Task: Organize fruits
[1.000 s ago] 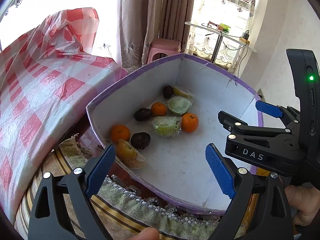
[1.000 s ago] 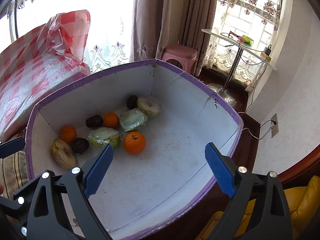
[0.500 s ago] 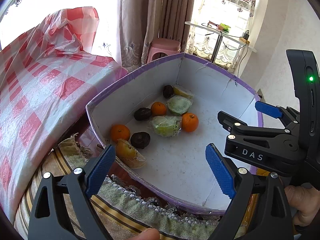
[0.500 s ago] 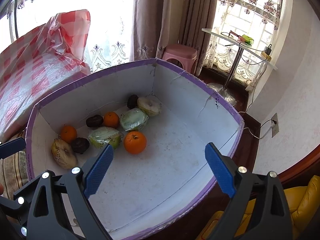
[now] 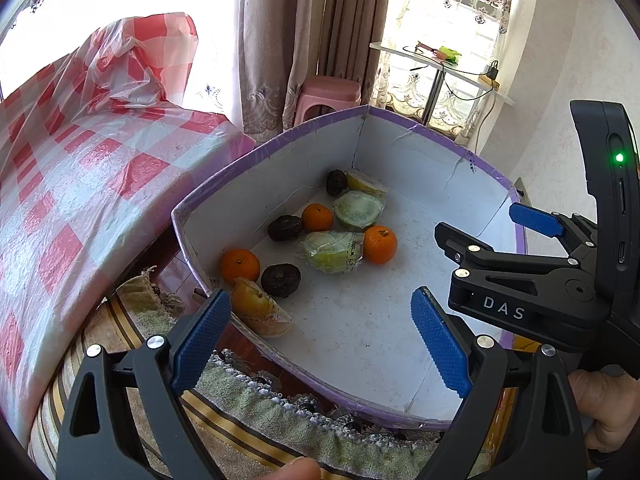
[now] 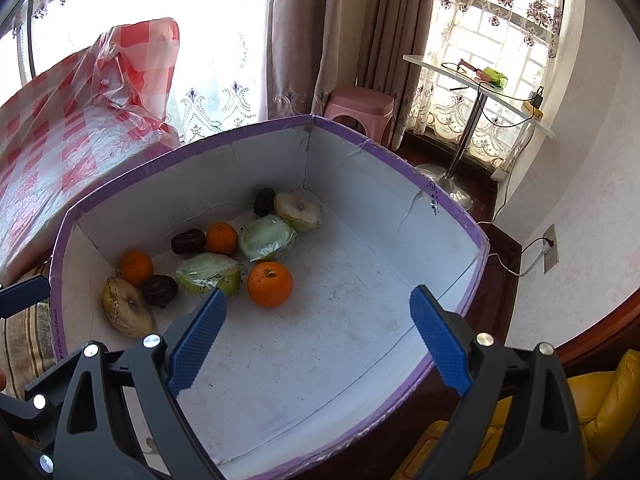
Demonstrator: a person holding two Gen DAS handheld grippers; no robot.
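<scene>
A white box with a purple rim [image 5: 416,128] [image 6: 384,152] holds the fruit along its left side: three oranges, the nearest to me [image 6: 269,283] [image 5: 380,244], dark round fruits [image 6: 159,290] [image 5: 281,279], plastic-wrapped green fruits [image 6: 267,237] [image 5: 331,251] and wrapped yellowish fruits [image 6: 127,312] [image 5: 258,310]. My left gripper [image 5: 320,338] is open and empty above the box's near edge. My right gripper [image 6: 318,338] is open and empty over the bare box floor; it also shows in the left wrist view [image 5: 524,252].
A red-and-white checked plastic cover [image 5: 80,152] lies left of the box. A fringed striped cloth [image 5: 260,412] lies under the near edge. A pink stool [image 6: 360,106] and a small glass table [image 6: 480,84] stand behind, by curtains. A yellow seat [image 6: 600,400] is at right.
</scene>
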